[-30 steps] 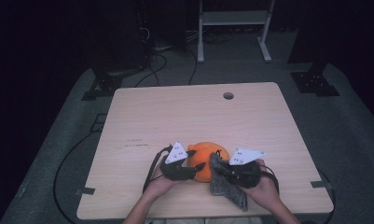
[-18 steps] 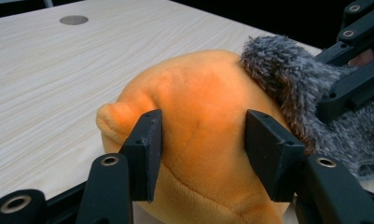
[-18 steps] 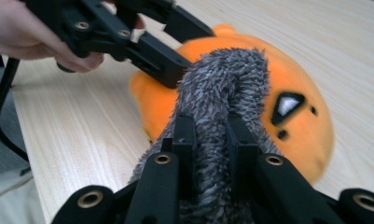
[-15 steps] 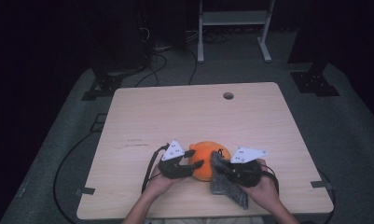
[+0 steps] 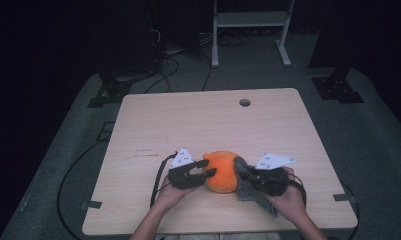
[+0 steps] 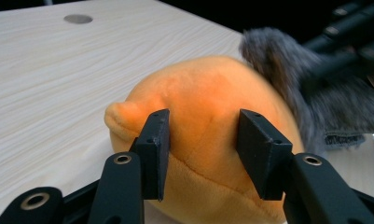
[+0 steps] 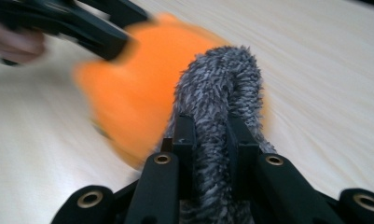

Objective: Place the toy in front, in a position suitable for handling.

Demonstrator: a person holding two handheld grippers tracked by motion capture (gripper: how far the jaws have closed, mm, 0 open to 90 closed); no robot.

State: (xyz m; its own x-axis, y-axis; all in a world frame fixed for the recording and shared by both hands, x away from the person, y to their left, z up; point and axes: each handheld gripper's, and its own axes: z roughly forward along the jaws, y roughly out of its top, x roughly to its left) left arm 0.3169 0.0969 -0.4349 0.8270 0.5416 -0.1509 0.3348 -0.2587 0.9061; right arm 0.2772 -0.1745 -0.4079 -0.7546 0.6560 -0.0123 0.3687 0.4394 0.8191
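Note:
A round orange plush toy [image 5: 222,170] lies near the front edge of the wooden table [image 5: 198,120]. My left gripper [image 5: 209,168] comes at it from the left. Its jaws have just been closing and now press into the toy's side [image 6: 208,88], which bulges between the pads [image 6: 156,135]. A grey furry piece [image 5: 250,192] clings to the toy's right side and trails toward the front edge. My right gripper [image 5: 248,176] is shut on this grey fur [image 7: 222,84], pinched between its jaws [image 7: 211,123]. The orange toy [image 7: 128,93] is blurred in the right gripper view.
The table has a small round cable hole [image 5: 245,102] at the back. Bare wood stretches behind the toy. Cables trail off the table's left side to the grey floor [image 5: 78,165]. A white frame [image 5: 248,30] and dark stands are beyond the far edge.
My left gripper's jaws have closed onto the orange toy. Both hands stay nearly where they were, with the right one still gripping the grey fur.

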